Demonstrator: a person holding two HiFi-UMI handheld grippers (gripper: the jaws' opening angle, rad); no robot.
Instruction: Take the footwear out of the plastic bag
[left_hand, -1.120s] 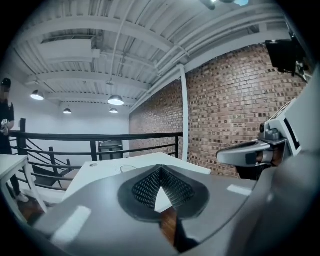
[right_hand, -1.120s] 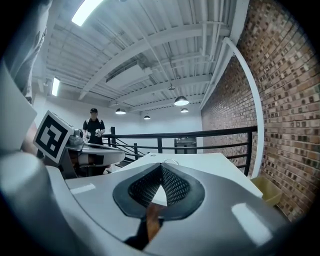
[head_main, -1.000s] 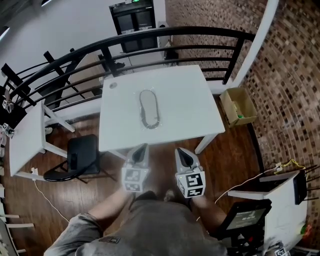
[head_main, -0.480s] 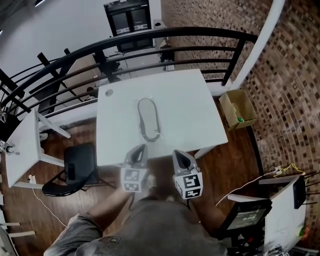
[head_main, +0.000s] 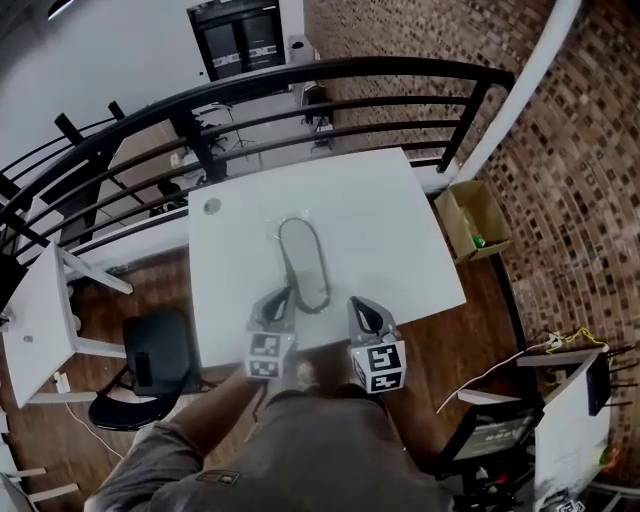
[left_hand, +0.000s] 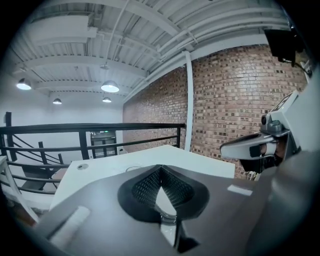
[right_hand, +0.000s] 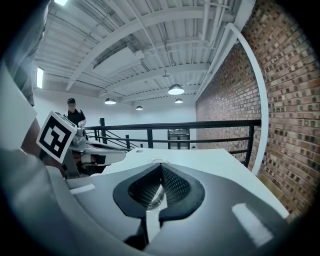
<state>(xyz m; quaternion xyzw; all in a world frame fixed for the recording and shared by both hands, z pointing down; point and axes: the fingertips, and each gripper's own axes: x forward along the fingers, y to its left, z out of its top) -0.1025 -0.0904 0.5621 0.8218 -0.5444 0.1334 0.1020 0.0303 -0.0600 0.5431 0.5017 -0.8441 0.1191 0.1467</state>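
The left gripper (head_main: 281, 298) has its fingers pressed together with nothing between them, as its own view shows: the two dark ribbed pads meet in a closed point. The right gripper (head_main: 361, 307) is the same, pads shut tip to tip and empty. Both hang over the near edge of the white table (head_main: 400, 225), side by side and pointing away from the person.

The shoe (head_main: 303, 262) lies in its plastic bag (head_main: 283, 221) near the middle of the table, ahead of both grippers. Its near end sits just beside the left gripper's tip, a little to that tip's right; from the head view I cannot tell whether they touch. The right gripper's tip is apart from it, off to the right of that near end. So the near end falls roughly between the two tips, closer to the left one.

The shoe is a long, narrow oval, pale grey inside with a darker rim, lying flat, its length running away from the person and leaning slightly left at the far end. The clear bag shows only as a faint sheen round it.

Beyond the table runs a black railing (head_main: 330, 75). A cardboard box (head_main: 475, 217) stands on the floor to the right, and a black chair (head_main: 150, 350) to the left.
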